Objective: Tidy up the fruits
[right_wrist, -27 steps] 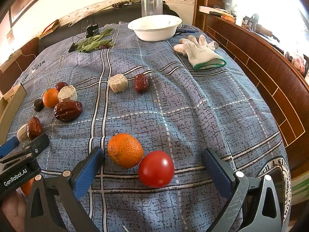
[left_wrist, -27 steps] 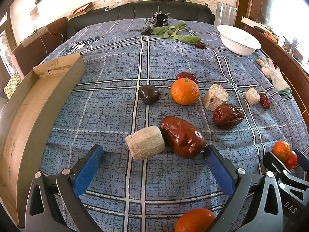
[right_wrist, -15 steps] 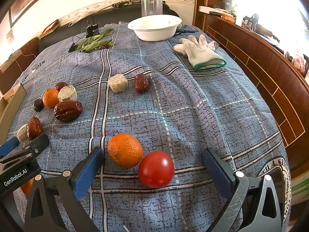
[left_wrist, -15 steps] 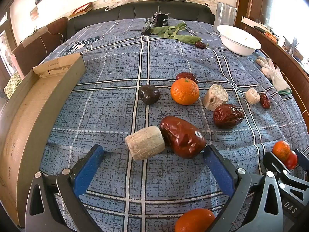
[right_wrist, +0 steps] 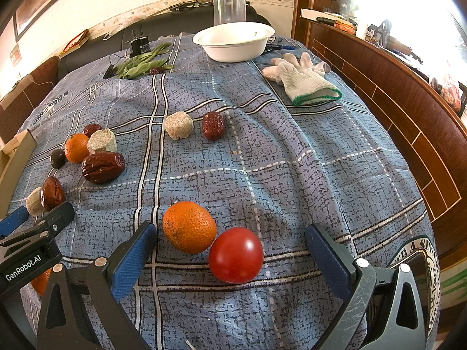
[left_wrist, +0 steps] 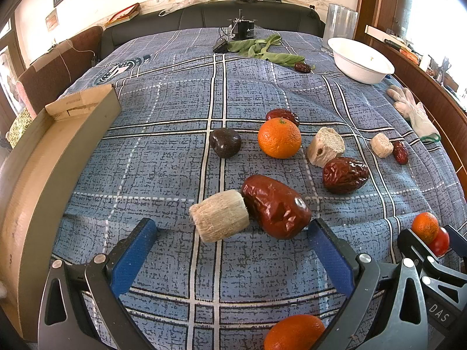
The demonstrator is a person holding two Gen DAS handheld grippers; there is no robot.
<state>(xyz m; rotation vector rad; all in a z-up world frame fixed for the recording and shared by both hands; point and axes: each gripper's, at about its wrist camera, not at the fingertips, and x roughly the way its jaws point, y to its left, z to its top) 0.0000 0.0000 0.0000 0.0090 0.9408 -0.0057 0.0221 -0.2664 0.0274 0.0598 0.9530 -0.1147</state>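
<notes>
Fruits lie scattered on a blue checked cloth. My left gripper is open; a beige corn-cob piece and a large red date lie just ahead of its fingers. Beyond them are a dark fruit, an orange and another date. My right gripper is open around an orange and a red tomato, not touching them. A white bowl stands at the far end.
A cardboard box runs along the left edge. White gloves, green leaves and a clear cup lie at the far end. A wooden ledge borders the right side. Another orange lies under the left gripper.
</notes>
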